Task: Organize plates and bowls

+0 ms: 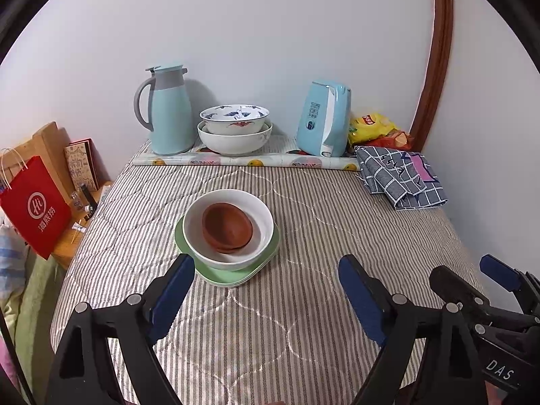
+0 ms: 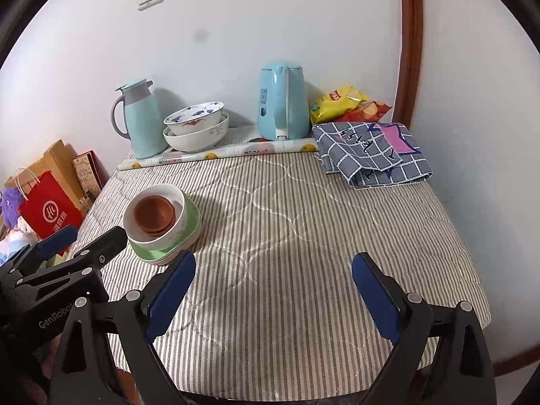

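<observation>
Striped, quilted fabric covers the table (image 1: 303,222), pushed against a pale wall with a brown wooden arch (image 1: 438,67) at its right. Along the back edge lie a glossy fruit-printed roll (image 1: 243,161), a smooth pale-blue thermos jug (image 1: 168,111), a pale-blue electric kettle (image 1: 325,118) and two nested porcelain bowls (image 1: 234,128), the upper painted blue and red. A folded checked cloth (image 1: 401,179) lies at the far right. Toward the near left, a round white bowl (image 1: 229,226) sits on stacked green plates (image 1: 233,270), holding matte brown bowls (image 1: 226,226). Only the right wrist view shows a purple fuzzy toy (image 2: 10,206) behind the red paper bag (image 2: 50,212). The left gripper (image 1: 266,292) stands wide and empty just before the plates; the right gripper (image 2: 273,285) gapes wide over bare fabric.
</observation>
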`<action>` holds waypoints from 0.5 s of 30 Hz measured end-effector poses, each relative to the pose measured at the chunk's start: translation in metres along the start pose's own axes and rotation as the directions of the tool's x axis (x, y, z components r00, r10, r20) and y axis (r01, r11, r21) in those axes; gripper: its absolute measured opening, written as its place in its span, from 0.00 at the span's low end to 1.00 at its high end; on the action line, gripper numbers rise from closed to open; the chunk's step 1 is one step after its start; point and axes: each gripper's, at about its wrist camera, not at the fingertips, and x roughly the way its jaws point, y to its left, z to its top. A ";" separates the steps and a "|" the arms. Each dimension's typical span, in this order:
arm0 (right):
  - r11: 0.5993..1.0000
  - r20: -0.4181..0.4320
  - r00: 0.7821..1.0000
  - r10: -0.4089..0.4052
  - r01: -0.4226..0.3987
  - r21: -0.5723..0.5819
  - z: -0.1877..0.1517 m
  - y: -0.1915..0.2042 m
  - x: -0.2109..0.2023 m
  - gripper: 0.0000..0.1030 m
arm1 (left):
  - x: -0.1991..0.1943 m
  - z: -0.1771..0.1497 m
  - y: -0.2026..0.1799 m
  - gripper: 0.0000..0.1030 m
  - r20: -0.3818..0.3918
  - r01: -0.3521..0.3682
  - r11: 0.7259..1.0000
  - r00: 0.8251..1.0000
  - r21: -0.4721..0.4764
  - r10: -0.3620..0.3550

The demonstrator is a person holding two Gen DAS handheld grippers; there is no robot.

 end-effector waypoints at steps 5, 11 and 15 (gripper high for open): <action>1.000 0.005 1.000 -0.001 0.001 -0.005 0.001 0.002 -0.002 0.90 | 0.000 0.000 0.000 0.84 0.001 -0.001 1.000 1.000 -0.004 0.001; 1.000 0.007 1.000 -0.002 0.002 0.001 0.000 0.002 -0.003 0.90 | -0.001 -0.001 0.000 0.84 -0.001 0.005 1.000 1.000 -0.002 -0.005; 1.000 0.005 1.000 -0.005 0.005 0.000 0.001 0.003 -0.003 0.90 | -0.001 -0.001 0.000 0.84 -0.002 0.006 1.000 1.000 -0.003 -0.006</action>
